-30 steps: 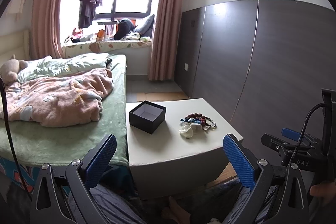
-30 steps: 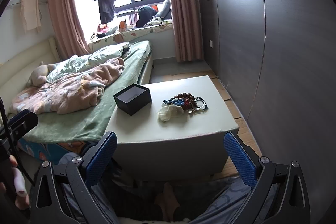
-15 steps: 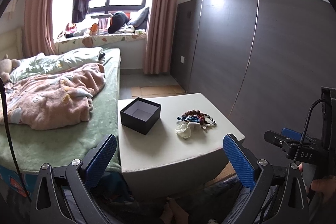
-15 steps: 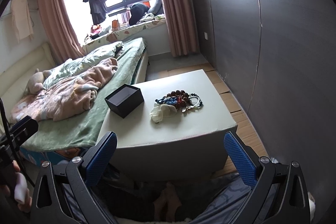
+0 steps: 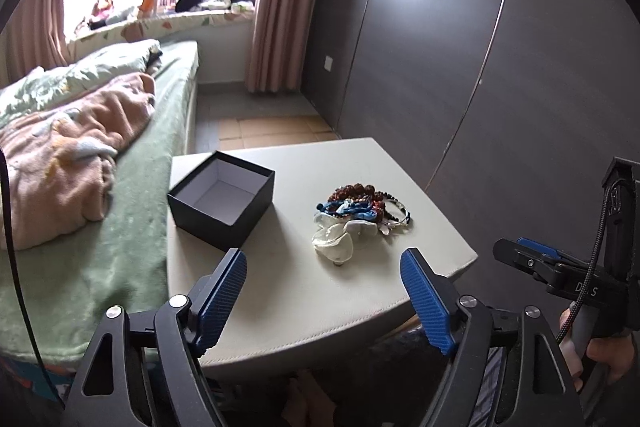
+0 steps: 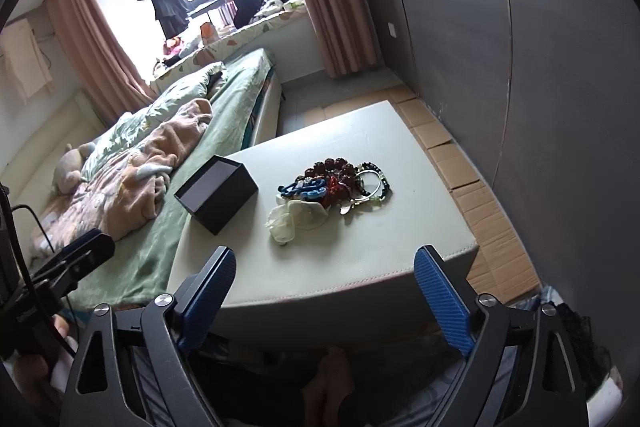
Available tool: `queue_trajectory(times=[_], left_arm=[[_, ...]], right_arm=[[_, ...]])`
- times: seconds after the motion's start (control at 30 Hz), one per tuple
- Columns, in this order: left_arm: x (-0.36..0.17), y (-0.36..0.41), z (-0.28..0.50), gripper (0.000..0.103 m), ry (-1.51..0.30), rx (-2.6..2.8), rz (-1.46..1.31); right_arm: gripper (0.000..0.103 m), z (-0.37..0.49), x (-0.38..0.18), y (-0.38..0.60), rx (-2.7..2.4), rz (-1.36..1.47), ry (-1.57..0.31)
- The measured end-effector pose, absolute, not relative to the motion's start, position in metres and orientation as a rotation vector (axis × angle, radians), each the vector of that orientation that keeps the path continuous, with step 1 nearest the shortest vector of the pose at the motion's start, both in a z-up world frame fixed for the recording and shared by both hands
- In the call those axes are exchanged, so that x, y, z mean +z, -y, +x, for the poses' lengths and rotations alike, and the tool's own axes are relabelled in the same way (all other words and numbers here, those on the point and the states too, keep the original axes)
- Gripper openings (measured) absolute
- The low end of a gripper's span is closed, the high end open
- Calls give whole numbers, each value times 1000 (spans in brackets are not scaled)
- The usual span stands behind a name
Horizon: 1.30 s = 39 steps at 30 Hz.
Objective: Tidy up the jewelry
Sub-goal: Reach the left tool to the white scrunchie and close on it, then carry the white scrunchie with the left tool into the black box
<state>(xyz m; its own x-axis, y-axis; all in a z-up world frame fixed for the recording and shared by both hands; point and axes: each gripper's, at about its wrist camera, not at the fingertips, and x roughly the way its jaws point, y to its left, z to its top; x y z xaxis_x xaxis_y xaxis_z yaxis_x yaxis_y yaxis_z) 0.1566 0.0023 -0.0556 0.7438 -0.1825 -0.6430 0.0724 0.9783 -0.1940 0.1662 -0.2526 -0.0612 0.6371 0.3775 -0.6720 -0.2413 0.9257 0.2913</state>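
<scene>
Over table (image 5: 360,291), both hand-held grippers now closer to jewelry (image 5: 360,211), box (image 5: 222,199).

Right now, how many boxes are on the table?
1: the open black box sits on the table's bed-side edge, left of the jewelry pile. No lid is visible.

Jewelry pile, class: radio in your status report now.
Left gripper open, empty. Right gripper open, empty. Jewelry pile untouched on the table, beside the open black box. Nothing in the way.
</scene>
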Motion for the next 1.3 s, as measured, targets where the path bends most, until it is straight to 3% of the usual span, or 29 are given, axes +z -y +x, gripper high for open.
queue_trajectory(times=[0.27, 0.63, 0.8, 0.87, 0.97, 1.0, 1.03, 1.3], left_arm=[[-88, 10, 212, 77, -835, -172, -172], [-135, 25, 272, 72, -971, -184, -180], [-155, 33, 291, 70, -1011, -174, -155], [-163, 34, 299, 63, -1034, -168, -148], [-172, 35, 307, 30, -1066, -168, -156], [-173, 34, 309, 11, -1072, -169, -166], [-172, 32, 309, 5, -1073, -167, -173], [-141, 9, 294, 1, -1003, -136, -210]], right_arm=[[71, 215, -90, 259, 386, 244, -897], [65, 253, -111, 265, 425, 298, -960], [57, 262, -119, 268, 437, 341, -987], [56, 266, -120, 267, 443, 354, -996], [55, 273, -122, 263, 461, 380, -1009], [54, 276, -122, 262, 466, 384, -1011], [53, 279, -121, 259, 474, 388, -1014], [51, 303, -126, 226, 517, 361, -1046]])
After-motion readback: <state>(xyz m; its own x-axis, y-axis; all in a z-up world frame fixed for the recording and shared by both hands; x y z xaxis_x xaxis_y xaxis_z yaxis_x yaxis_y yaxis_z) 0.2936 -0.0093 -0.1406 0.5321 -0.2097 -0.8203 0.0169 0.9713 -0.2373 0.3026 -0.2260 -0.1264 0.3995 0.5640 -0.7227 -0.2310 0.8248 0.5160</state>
